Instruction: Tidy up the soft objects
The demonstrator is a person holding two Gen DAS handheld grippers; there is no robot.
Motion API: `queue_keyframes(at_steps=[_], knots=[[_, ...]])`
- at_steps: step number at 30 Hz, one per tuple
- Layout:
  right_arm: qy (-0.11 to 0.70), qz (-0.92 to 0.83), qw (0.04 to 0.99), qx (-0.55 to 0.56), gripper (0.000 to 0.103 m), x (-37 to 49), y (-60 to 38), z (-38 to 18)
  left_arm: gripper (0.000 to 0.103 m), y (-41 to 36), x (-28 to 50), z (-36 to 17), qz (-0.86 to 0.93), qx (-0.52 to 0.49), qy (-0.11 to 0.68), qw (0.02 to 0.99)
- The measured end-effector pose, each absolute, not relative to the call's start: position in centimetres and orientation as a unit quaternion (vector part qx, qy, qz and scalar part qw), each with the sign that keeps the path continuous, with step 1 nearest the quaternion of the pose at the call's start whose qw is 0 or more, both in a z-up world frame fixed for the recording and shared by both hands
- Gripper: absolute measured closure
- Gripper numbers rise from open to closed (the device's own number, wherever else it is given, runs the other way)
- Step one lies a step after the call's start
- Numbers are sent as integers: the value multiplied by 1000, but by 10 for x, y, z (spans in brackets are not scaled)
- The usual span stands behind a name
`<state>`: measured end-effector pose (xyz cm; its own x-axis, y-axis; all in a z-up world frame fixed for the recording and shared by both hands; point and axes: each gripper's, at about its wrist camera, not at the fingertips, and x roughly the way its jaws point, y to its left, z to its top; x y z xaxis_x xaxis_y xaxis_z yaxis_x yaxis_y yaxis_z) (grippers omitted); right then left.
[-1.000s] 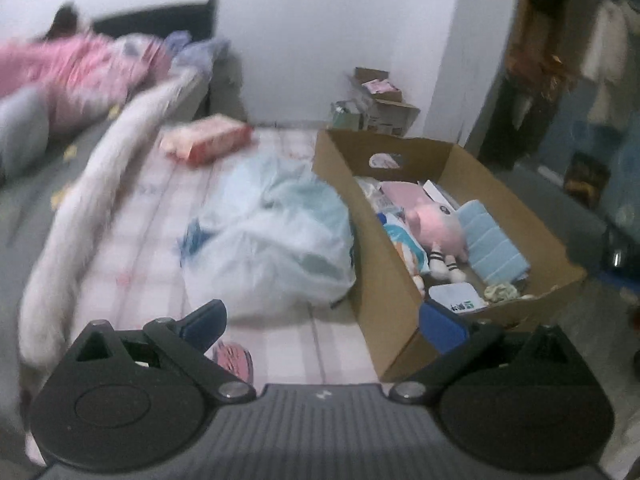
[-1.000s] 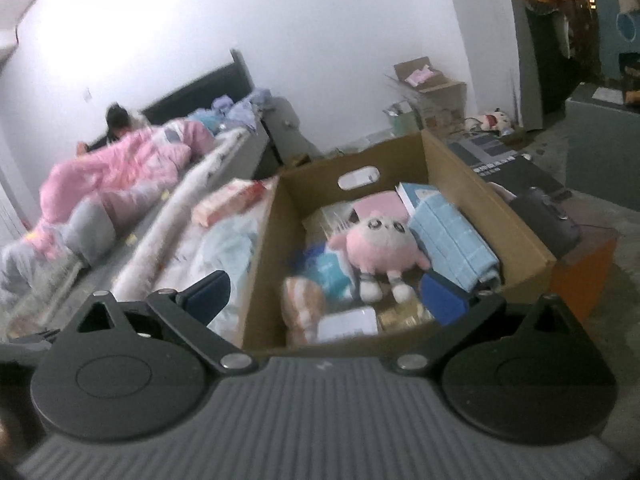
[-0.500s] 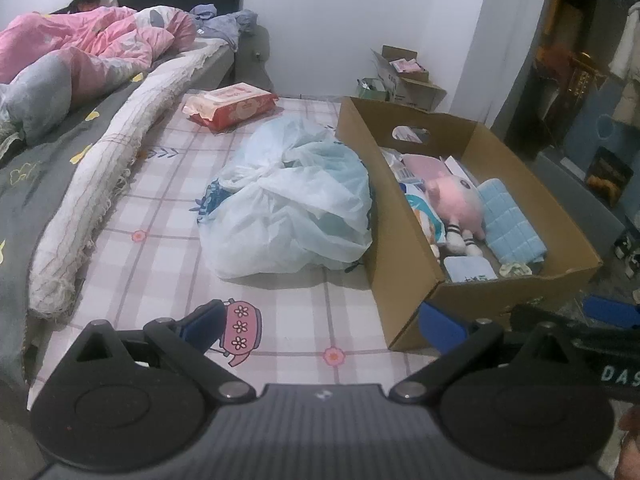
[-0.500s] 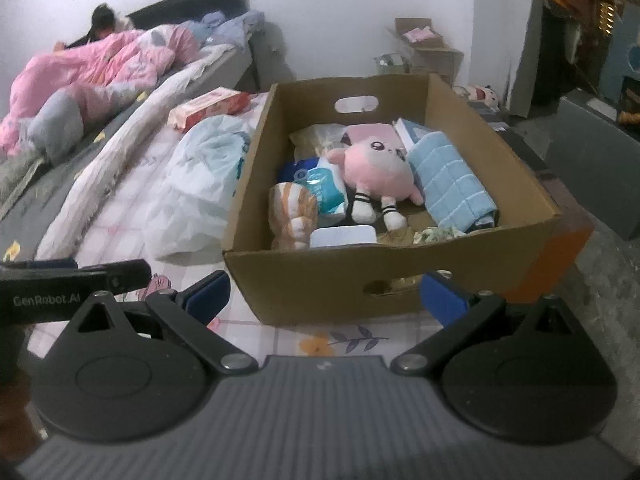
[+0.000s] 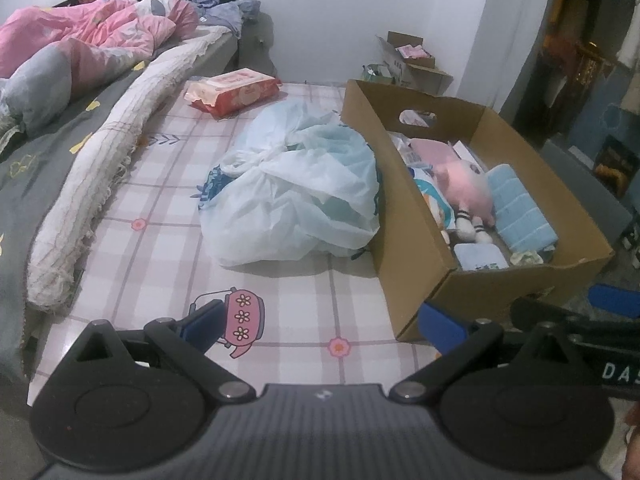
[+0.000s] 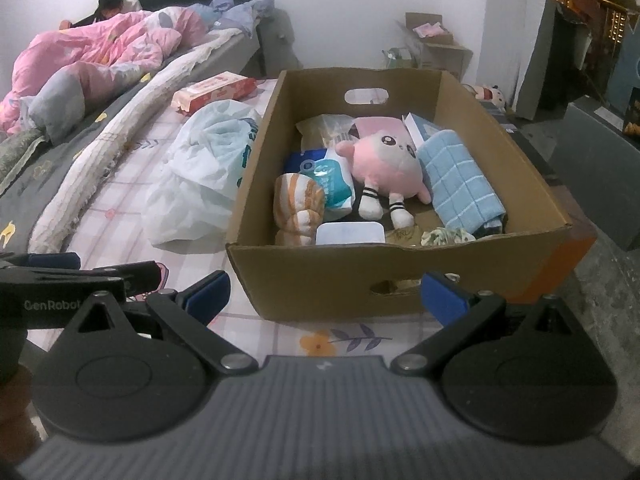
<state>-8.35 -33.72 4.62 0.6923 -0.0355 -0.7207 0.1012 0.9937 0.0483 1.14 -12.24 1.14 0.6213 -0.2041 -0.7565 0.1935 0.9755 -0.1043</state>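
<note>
A cardboard box stands on the checked sheet and holds a pink plush toy, a folded blue towel, an orange-striped cloth roll, packets and a white pouch. The box also shows in the left wrist view with the plush and towel. A crumpled white plastic bag lies left of the box. My left gripper is open and empty above the sheet. My right gripper is open and empty just before the box's near wall.
A red wipes pack lies at the far end of the sheet. A rolled white blanket runs along the left. A person under a pink quilt lies behind it. Small cardboard boxes stand by the wall.
Both grippers pulled back and settled; the views steadied, and each gripper now shows at the edge of the other's view. Nothing was grasped.
</note>
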Motion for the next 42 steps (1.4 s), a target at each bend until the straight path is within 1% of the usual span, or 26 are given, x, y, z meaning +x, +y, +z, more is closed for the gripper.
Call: queue_keyframes(at_steps=[22,42], knots=[[414,-38,908,53,1,-66,-345,33,1,-127,23,3,-104,1,434,895],[416,-40,906,59,1,-66,-347,33,1,-128,24,4,-104,1,435,894]])
